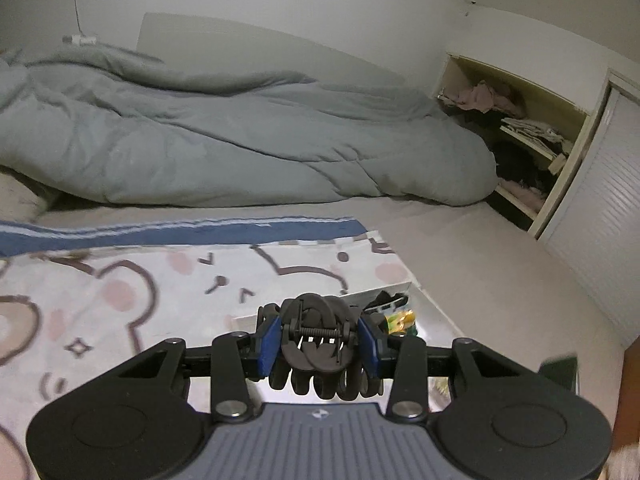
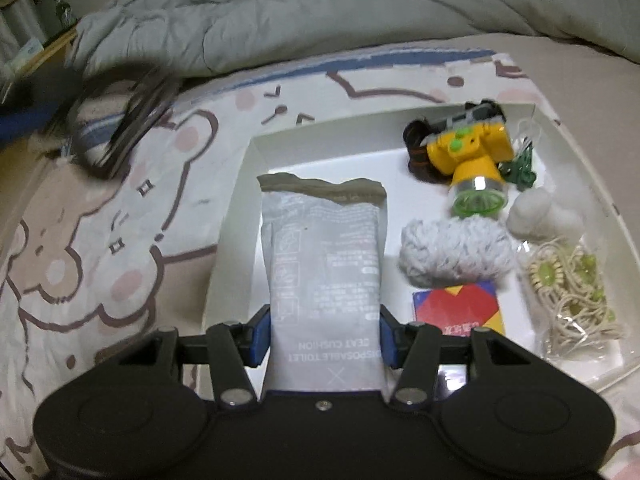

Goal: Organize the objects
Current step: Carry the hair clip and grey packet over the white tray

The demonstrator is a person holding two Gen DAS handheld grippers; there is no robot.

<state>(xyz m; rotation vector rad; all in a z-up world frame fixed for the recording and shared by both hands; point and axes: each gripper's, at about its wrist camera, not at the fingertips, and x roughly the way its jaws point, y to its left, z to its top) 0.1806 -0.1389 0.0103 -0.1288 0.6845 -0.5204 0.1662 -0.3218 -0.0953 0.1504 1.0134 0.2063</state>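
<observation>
Left wrist view. Left gripper (image 1: 319,344): blue pads clamped on a black hair claw clip (image 1: 318,338), one pad on each side, spring and hinge pin facing the camera, teeth hanging toward the gripper body. Clip sits squarely between the fingers. Past the fingertips, only a corner of the white tray (image 1: 394,289) shows, with something dark and a bit of yellow-green in it; contents cannot be made out here. Under and to the left of the gripper: cartoon bear blanket (image 1: 120,300) with a blue striped edge. Farther ahead: grey duvet (image 1: 224,136). Far right: open shelf unit (image 1: 520,128) stuffed with folded clothes, seen in this view only. No legible writing.

Right wrist view. Right gripper (image 2: 325,334): pads pressed on the lower sides of a grey packet (image 2: 324,256), which stands out ahead between the fingers over the tray's left half. Print reads upside down: "DISPOSABLE TOILET SEAT CUSHION"; smaller text too fine to read. This view shows the tray (image 2: 256,168) contents, all right of the fingers: yellow toy camera (image 2: 470,152) with green buttons at the far side, green clips (image 2: 524,164) beside it, white fluffy scrunchie (image 2: 456,252), white lumpy object (image 2: 540,216), bag of beige hair ties (image 2: 572,296), red-yellow-blue box (image 2: 456,312) nearest the right finger; its characters unreadable. Upper left: a blurred dark shape (image 2: 120,120), unidentifiable.
</observation>
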